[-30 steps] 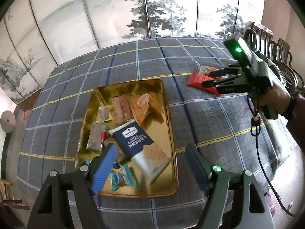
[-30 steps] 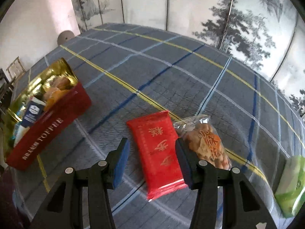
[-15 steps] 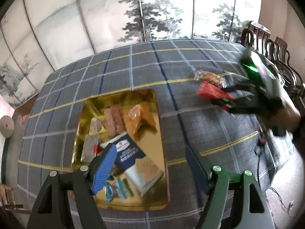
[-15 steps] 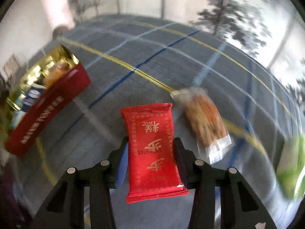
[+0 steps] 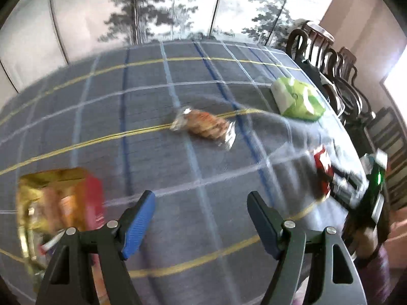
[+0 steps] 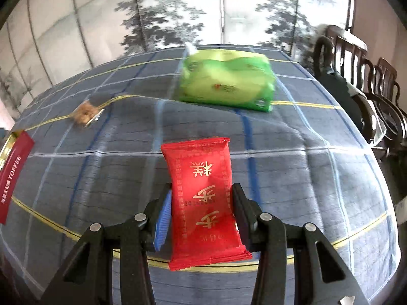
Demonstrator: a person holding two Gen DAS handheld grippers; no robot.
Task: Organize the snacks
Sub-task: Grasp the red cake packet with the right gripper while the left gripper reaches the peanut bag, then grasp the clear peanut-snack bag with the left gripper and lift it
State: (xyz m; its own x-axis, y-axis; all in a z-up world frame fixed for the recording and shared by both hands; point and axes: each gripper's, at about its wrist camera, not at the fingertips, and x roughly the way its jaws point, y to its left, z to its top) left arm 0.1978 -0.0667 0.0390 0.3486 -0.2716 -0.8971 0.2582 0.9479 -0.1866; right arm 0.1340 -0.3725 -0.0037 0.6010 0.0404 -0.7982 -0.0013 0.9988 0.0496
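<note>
My right gripper (image 6: 202, 203) is shut on a red snack packet (image 6: 203, 195) with gold characters and holds it above the checked tablecloth. In the left wrist view the same packet (image 5: 322, 167) shows blurred at the far right, held by the right gripper (image 5: 330, 178). My left gripper (image 5: 201, 216) is open and empty above the cloth. A clear bag of brown snacks (image 5: 203, 127) lies mid-table; it also shows in the right wrist view (image 6: 85, 113). The gold tin with red sides (image 5: 89, 193) holds several snacks at the left; its red wall (image 6: 12, 175) reads TOFFEE.
A green tissue pack (image 6: 226, 84) lies at the far side of the table, also in the left wrist view (image 5: 296, 99). Dark wooden chairs (image 5: 330, 58) stand along the right edge. A painted folding screen (image 6: 178, 12) stands behind the table.
My right gripper has closed on the red packet, lifted it and swung to face the green pack. My left gripper has turned right, away from the tin, still open.
</note>
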